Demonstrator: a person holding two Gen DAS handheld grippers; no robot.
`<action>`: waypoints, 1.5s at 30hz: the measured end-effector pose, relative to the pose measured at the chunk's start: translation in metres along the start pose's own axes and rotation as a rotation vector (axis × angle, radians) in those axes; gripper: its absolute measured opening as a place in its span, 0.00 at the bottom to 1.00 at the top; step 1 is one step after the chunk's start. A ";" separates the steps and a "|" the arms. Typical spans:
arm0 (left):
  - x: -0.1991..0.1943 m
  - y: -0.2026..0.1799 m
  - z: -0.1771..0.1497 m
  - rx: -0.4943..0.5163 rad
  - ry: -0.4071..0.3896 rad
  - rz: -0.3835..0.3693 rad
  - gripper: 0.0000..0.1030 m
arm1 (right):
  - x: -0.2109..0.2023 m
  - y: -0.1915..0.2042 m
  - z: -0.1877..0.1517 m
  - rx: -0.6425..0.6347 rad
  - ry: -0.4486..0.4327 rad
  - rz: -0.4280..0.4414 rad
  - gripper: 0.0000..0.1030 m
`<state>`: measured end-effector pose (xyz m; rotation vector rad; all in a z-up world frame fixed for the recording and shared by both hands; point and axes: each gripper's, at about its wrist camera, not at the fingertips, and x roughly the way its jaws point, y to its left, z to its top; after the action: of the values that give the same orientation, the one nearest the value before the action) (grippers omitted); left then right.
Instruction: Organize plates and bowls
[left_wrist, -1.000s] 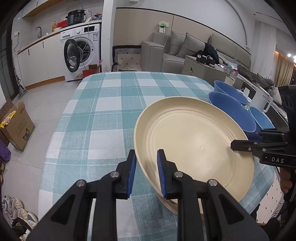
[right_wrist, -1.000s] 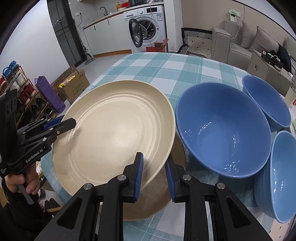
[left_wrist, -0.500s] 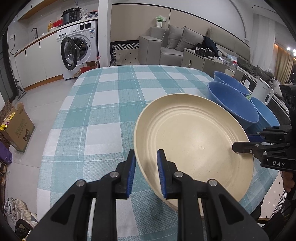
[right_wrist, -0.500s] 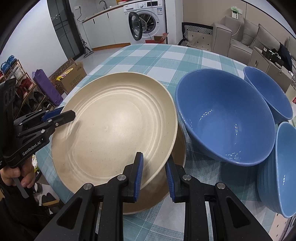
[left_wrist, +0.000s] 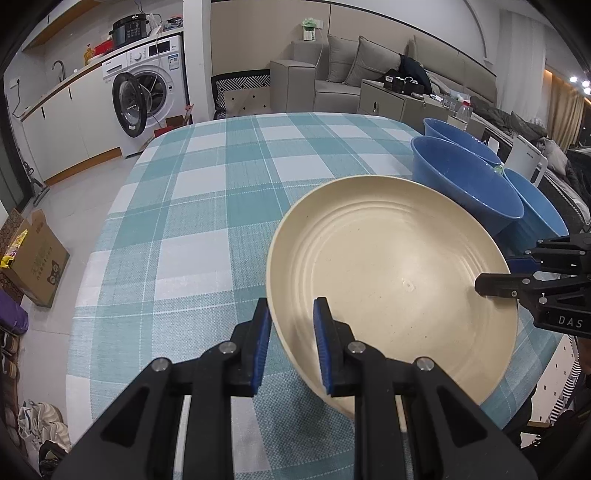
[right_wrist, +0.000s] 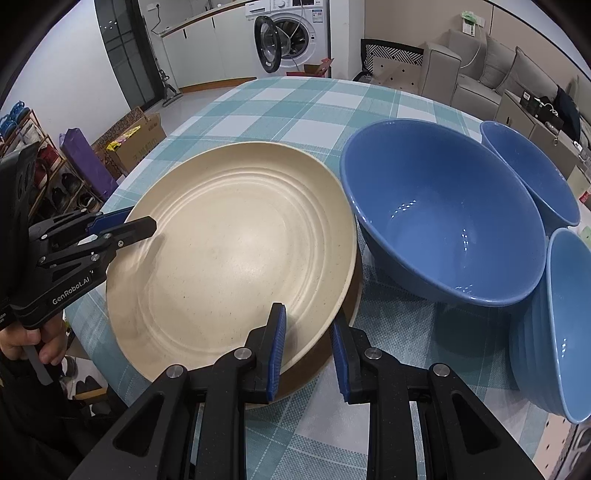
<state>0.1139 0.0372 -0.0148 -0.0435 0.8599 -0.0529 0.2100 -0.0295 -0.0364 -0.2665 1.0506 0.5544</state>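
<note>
A cream plate hangs slightly tilted over the near corner of the checked table, held by both grippers at opposite rims. My left gripper is shut on its near-left rim and shows in the right wrist view at the left. My right gripper is shut on the opposite rim and shows in the left wrist view. A second cream plate lies directly beneath, mostly hidden. Three blue bowls stand beside it: a large one, a farther one and a nearer one.
The teal-and-white tablecloth runs bare to the far edge. Beyond are a washing machine, a sofa and a cardboard box on the floor. A hand grips the left tool's handle.
Both views have tilted a little. The held plate has shifted slightly over the lower plate, less of which now shows. Both grips are unchanged.
</note>
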 end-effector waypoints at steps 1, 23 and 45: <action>0.001 0.000 0.000 0.002 0.003 0.002 0.20 | 0.001 0.001 0.000 -0.004 0.004 -0.002 0.23; 0.004 -0.009 -0.004 0.046 0.036 0.015 0.20 | 0.000 0.008 -0.001 -0.066 0.010 -0.078 0.23; 0.002 -0.012 -0.005 0.066 0.055 0.017 0.21 | 0.005 0.018 0.002 -0.142 0.055 -0.144 0.27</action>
<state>0.1116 0.0255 -0.0188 0.0269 0.9130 -0.0669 0.2037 -0.0126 -0.0390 -0.4808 1.0372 0.4940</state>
